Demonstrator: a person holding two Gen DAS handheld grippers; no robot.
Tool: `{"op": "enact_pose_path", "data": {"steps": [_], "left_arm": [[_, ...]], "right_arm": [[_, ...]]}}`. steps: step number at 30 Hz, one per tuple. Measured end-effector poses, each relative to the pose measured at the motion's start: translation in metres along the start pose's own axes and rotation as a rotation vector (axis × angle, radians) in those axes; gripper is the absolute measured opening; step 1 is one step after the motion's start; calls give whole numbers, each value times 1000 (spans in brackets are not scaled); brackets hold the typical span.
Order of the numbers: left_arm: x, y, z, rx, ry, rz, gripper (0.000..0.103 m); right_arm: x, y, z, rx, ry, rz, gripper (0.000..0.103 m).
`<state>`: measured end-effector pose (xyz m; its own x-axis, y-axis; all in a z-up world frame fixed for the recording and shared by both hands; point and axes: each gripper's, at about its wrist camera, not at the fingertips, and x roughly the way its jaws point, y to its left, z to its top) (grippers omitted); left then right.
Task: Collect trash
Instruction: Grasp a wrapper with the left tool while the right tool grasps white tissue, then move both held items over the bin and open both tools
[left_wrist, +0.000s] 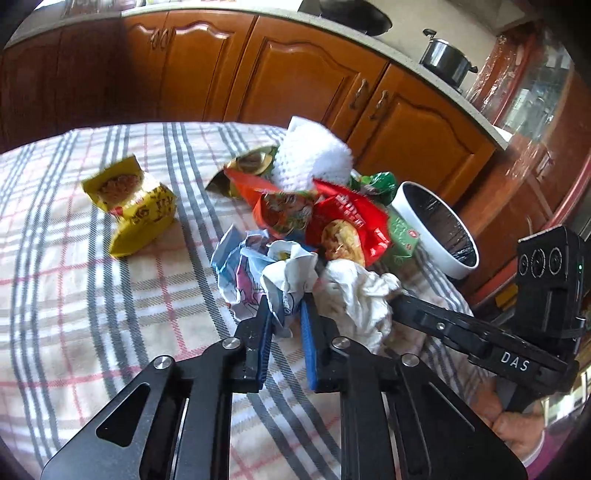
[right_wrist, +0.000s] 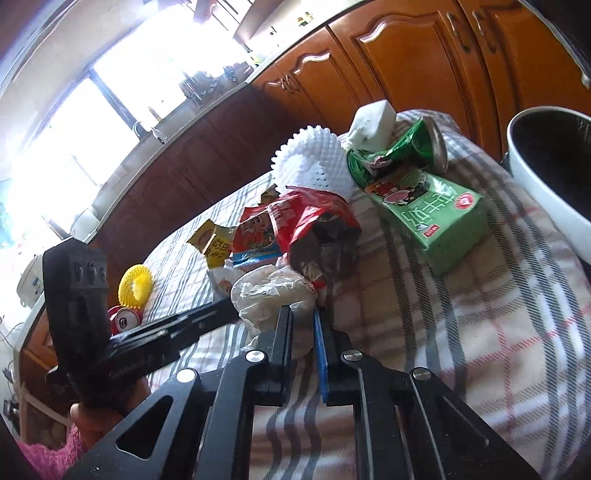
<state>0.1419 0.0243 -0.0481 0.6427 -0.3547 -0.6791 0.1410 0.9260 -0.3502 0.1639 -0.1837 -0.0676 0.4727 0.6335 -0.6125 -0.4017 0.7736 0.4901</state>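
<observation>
A heap of trash lies on the checked tablecloth. My left gripper is shut on a crumpled printed wrapper, white with blue and pink, at the heap's near edge. Just to its right lies a crumpled white paper; my right gripper reaches into it from the right. In the right wrist view the right gripper is shut on that white paper, and the left gripper comes in from the left. Behind them lie a red snack bag and an orange packet.
A white bin with a black liner stands at the table's right edge, also seen as the bin. Nearby are a green carton, a white foam net, a yellow packet, a yellow foam ring and a red can. Wooden cabinets stand behind.
</observation>
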Motion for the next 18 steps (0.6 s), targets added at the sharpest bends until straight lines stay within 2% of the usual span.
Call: {"op": "enact_pose_path", "data": {"steps": [8, 18], "left_arm": [[-28, -35, -18, 59, -22, -51, 11], [-21, -92, -20, 165, -8, -125, 11]], "right_arm": [[-51, -11, -11, 23, -74, -24, 11], [-106, -36, -13, 63, -181, -110, 11]]}}
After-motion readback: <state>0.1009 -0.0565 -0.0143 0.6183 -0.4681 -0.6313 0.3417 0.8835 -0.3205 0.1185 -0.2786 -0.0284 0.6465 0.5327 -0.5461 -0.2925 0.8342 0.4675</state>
